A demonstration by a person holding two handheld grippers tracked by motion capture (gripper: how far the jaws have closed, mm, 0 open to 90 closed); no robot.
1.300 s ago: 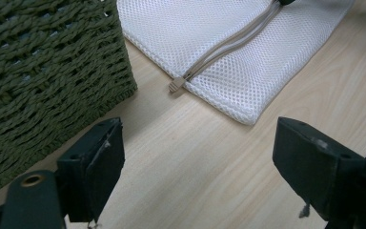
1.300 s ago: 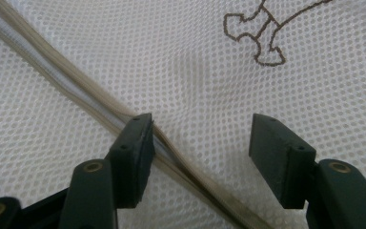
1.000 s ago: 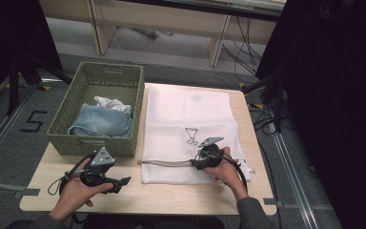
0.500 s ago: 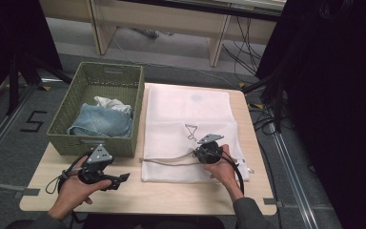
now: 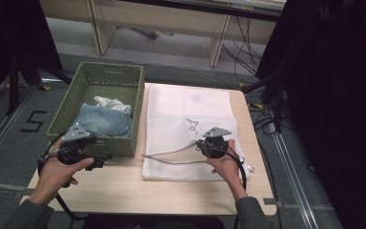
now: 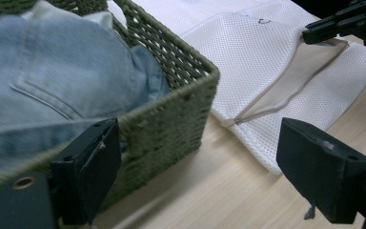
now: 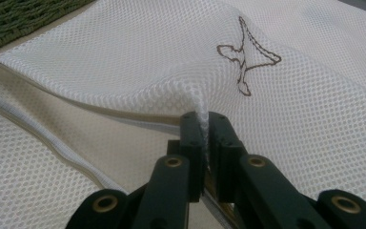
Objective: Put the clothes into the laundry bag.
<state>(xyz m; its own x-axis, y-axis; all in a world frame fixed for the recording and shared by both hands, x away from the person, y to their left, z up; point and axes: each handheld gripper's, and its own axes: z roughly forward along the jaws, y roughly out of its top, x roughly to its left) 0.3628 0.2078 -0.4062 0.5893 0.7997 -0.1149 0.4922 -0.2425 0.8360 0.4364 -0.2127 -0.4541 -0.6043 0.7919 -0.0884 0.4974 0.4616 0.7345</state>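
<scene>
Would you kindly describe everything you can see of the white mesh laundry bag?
The mesh laundry bag is white, fine netted fabric with a small brown hanger outline stitched on it. It lies flat on the wooden table, right beside the green wicker basket. Its beige zipper is undone, so the mouth gapes. The right gripper pinches the upper layer at the opening and lifts it.

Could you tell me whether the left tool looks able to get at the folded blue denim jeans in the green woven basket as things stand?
Probably yes: the left tool is open beside the green woven basket, whose top is uncovered, with the blue denim jeans uppermost.
</scene>
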